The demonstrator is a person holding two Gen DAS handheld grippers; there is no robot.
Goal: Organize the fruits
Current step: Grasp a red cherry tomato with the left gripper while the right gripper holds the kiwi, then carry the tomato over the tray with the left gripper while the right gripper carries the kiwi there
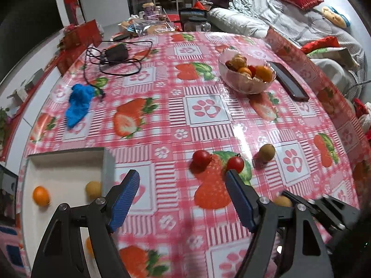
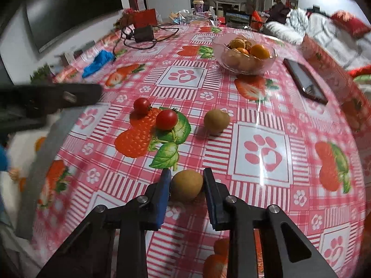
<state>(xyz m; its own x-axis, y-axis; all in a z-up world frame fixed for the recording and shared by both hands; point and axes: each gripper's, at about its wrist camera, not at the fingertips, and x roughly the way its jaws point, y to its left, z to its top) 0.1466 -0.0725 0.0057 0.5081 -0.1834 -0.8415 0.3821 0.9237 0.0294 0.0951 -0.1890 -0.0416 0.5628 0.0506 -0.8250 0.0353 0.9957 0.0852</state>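
My left gripper (image 1: 183, 176) is open and empty above the tablecloth, just right of a white tray (image 1: 62, 162). The tray holds an orange fruit (image 1: 41, 195) and a brown longan (image 1: 93, 188). Two cherry tomatoes (image 1: 201, 158) (image 1: 235, 164) and a brown longan (image 1: 266, 153) lie ahead of it. My right gripper (image 2: 187, 173) is shut on a brown longan (image 2: 187, 185) that rests on the table. Ahead of it lie the two tomatoes (image 2: 142, 105) (image 2: 166, 119) and the other longan (image 2: 216, 120). A glass bowl (image 2: 243, 66) of fruit stands farther back.
A black phone (image 1: 288, 81) lies right of the glass bowl (image 1: 245, 85). A blue cloth (image 1: 78, 104) and a black adapter with cable (image 1: 116, 54) lie at the far left. Clutter fills the table's far end. A sofa stands to the right.
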